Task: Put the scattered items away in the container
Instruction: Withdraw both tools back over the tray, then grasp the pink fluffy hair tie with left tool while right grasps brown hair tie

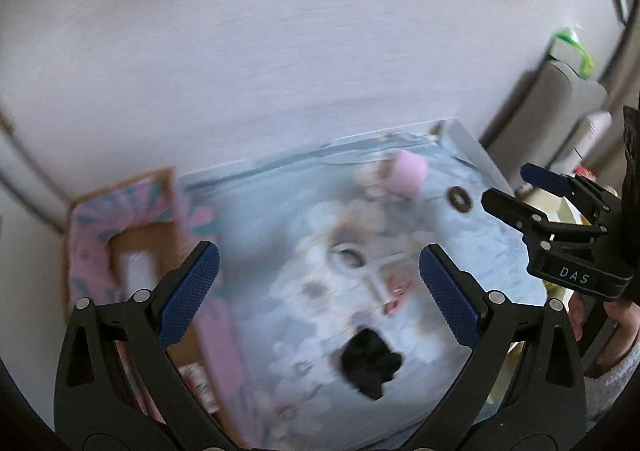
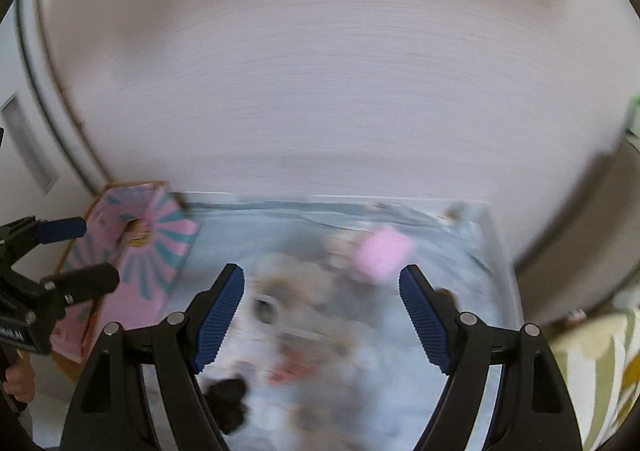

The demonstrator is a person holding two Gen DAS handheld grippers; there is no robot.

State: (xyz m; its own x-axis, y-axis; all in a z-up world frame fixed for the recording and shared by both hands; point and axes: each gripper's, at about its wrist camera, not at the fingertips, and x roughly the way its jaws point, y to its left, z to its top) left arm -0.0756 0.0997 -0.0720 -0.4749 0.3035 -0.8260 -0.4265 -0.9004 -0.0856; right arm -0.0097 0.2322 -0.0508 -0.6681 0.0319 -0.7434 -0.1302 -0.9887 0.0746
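Both views are motion-blurred. A pink cardboard box (image 1: pixel 120 235) with teal rays and a cut-out top stands left of a table under a pale blue floral cloth (image 1: pixel 460 251). On the cloth lie a pink block (image 1: pixel 406 171), a black scrunchie-like item (image 1: pixel 370 363), a small dark ring (image 1: pixel 458 198) and a pale ring-shaped thing (image 1: pixel 350 257). My left gripper (image 1: pixel 318 293) is open and empty above the cloth. My right gripper (image 2: pixel 322 313) is open and empty; it also shows in the left wrist view (image 1: pixel 516 191). The box (image 2: pixel 136 247), block (image 2: pixel 384 253) and black item (image 2: pixel 228 399) show in the right wrist view.
A plain pale wall (image 1: pixel 280 51) stands behind the table. A grey sofa arm (image 1: pixel 560 99) with a green-and-white item (image 1: pixel 572 47) is at right. A floral cushion (image 2: pixel 600 371) lies at right. A white door frame (image 2: pixel 36 99) is at left.
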